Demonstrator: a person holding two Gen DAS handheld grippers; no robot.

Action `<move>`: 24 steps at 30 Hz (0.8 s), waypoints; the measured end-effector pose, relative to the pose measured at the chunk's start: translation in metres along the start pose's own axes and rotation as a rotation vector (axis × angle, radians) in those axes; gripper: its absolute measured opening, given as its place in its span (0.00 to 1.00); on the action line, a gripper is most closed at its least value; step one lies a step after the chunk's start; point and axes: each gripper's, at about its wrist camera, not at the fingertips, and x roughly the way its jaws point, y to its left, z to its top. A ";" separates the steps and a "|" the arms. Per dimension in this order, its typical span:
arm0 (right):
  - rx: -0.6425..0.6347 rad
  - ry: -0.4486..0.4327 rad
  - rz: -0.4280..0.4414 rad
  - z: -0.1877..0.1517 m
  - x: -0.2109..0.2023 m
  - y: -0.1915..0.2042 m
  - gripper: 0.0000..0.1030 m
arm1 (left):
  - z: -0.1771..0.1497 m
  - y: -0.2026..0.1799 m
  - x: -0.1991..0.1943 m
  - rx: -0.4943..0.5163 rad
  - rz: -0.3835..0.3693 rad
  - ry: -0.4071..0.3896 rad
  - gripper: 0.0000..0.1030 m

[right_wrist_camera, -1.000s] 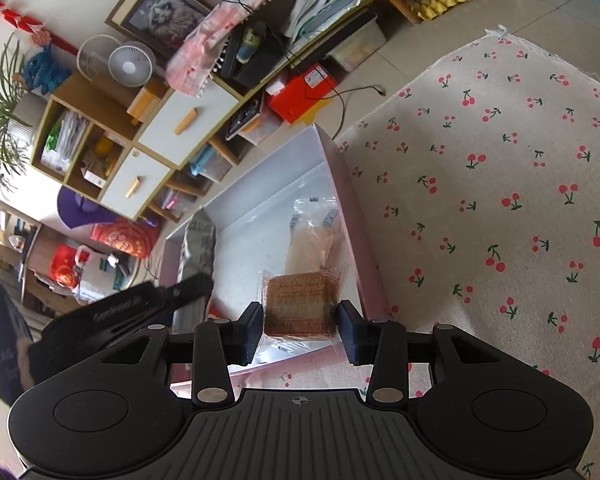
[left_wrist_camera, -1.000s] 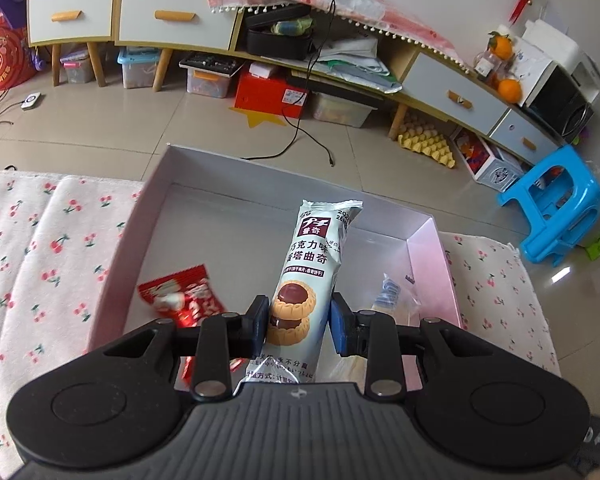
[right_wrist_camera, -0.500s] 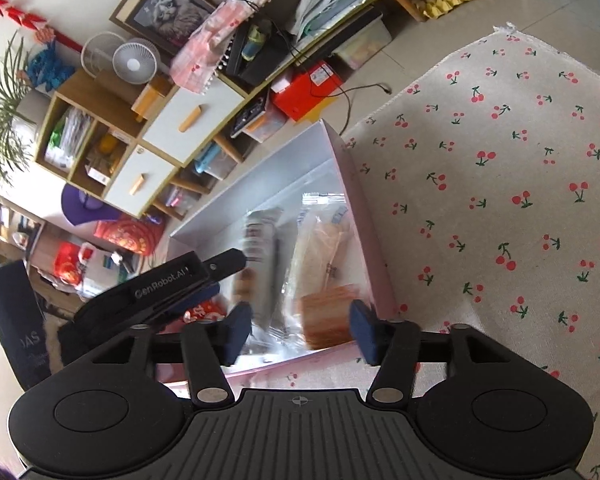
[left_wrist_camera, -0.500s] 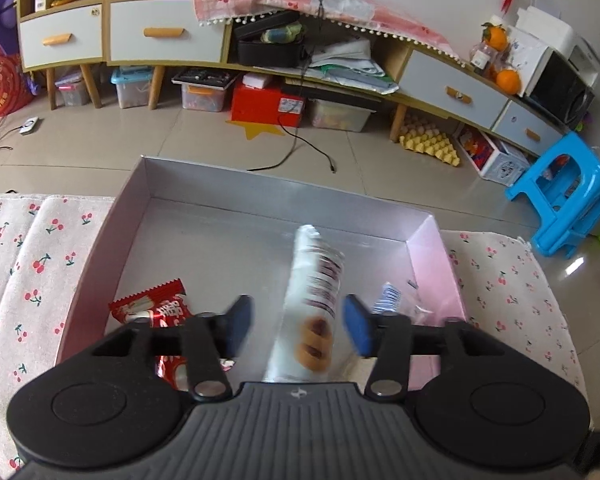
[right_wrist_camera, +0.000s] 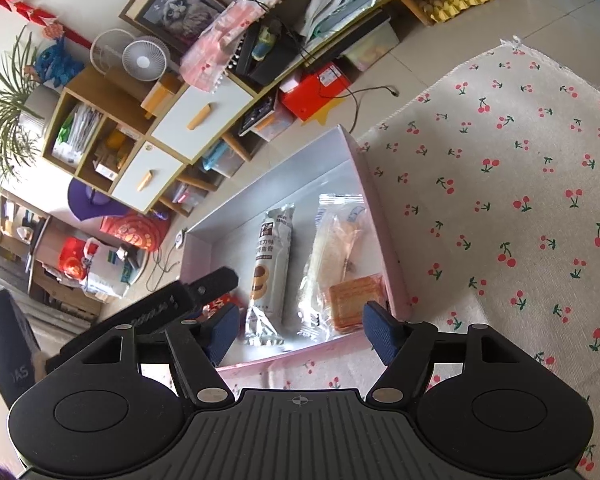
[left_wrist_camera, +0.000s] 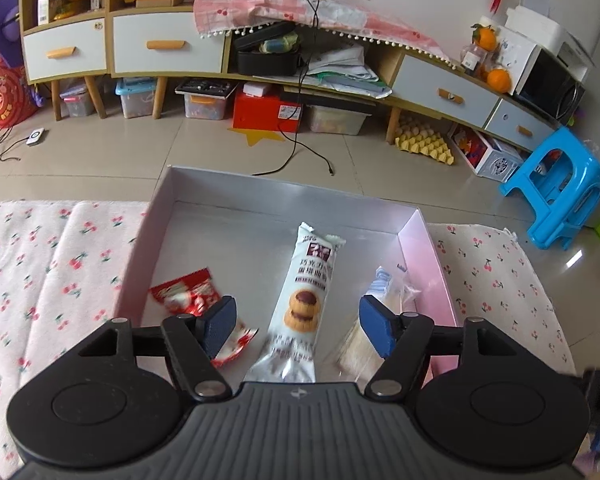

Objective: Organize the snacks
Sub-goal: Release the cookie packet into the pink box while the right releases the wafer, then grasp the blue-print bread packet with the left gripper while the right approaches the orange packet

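Observation:
A shallow pink-walled box (left_wrist_camera: 424, 248) (right_wrist_camera: 374, 208) lies on the cherry-print cloth. In it lie a long white cookie pack (left_wrist_camera: 306, 300) (right_wrist_camera: 270, 264), a red wrapper (left_wrist_camera: 188, 294), a clear pastry bag (left_wrist_camera: 380, 292) (right_wrist_camera: 332, 248) and a brown wafer pack (right_wrist_camera: 354, 300). My left gripper (left_wrist_camera: 298, 326) is open and empty above the cookie pack's near end. My right gripper (right_wrist_camera: 302, 330) is open and empty above the box's near edge, over the wafer pack. The left gripper's body (right_wrist_camera: 168, 304) shows at the left of the right wrist view.
The cherry-print cloth (right_wrist_camera: 520, 184) (left_wrist_camera: 48, 272) spreads on both sides of the box. Beyond it are a tiled floor, a low cabinet with drawers (left_wrist_camera: 164, 46), a red box (left_wrist_camera: 268, 110) and a blue stool (left_wrist_camera: 556, 196).
Both grippers have opened. The left one let go of the cookie pack and the right one let go of the wafer pack; both packs now lie in the box. Both grippers drew back slightly.

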 end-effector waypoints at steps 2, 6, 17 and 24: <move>0.003 -0.002 0.000 0.000 -0.005 0.002 0.68 | -0.003 0.003 -0.007 -0.006 -0.002 -0.002 0.67; -0.005 -0.002 -0.006 -0.002 -0.014 0.006 0.70 | -0.012 0.009 -0.023 0.003 0.008 -0.006 0.69; -0.106 0.053 -0.041 -0.022 -0.032 0.024 0.76 | -0.038 0.026 -0.058 0.038 0.042 -0.019 0.83; -0.202 0.104 -0.084 -0.044 -0.029 0.039 0.81 | -0.060 0.038 -0.071 0.059 0.067 -0.010 0.90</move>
